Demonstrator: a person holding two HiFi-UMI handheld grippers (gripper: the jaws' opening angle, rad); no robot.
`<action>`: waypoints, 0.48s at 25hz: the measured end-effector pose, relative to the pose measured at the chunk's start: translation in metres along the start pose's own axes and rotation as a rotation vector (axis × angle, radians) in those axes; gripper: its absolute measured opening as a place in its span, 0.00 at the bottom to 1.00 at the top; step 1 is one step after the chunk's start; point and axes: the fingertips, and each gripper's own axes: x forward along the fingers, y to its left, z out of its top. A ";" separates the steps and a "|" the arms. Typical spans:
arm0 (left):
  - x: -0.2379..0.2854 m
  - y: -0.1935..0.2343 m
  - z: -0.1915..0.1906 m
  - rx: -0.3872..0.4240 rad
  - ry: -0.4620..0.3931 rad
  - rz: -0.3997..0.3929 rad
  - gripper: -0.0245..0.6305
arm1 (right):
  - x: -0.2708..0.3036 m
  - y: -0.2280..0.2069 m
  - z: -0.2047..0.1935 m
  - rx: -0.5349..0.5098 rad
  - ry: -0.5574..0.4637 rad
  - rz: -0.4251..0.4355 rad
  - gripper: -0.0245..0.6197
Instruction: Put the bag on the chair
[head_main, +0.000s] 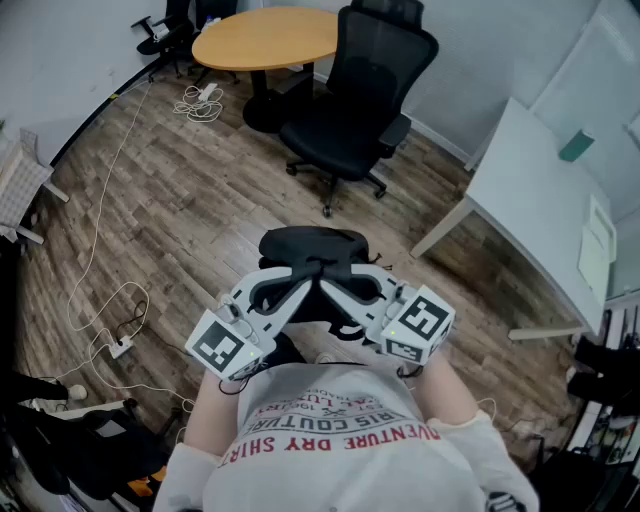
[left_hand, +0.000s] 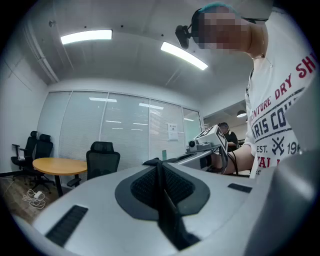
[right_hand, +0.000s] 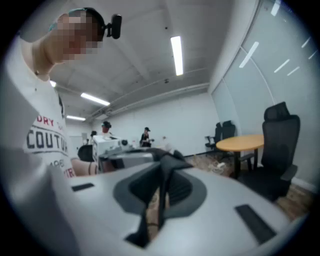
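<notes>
The left tool (head_main: 303, 283) and right tool (head_main: 331, 284) both pinch the bag (head_main: 310, 245) centre-frame — held off the floor (head_main: 170, 210) (likely for carrying) — chair (head_main: 352, 120) upper centre.

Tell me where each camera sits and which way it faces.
Head view: on the person's head, facing down at the left gripper, right gripper and bag; shirt and arms show.
Left gripper view: rides that gripper, facing along its shut jaws; shirt at right.
Right gripper view: likewise; shirt at left.
All three share the chair and table.
</notes>
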 end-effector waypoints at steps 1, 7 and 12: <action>0.001 0.000 -0.001 0.003 0.001 0.000 0.11 | 0.000 -0.001 -0.001 -0.003 0.002 0.000 0.10; 0.008 0.000 -0.010 -0.026 0.009 -0.024 0.11 | -0.001 -0.009 -0.008 0.000 0.020 -0.008 0.10; 0.014 0.006 -0.012 -0.057 0.011 -0.055 0.11 | 0.000 -0.018 -0.009 0.018 0.023 -0.020 0.10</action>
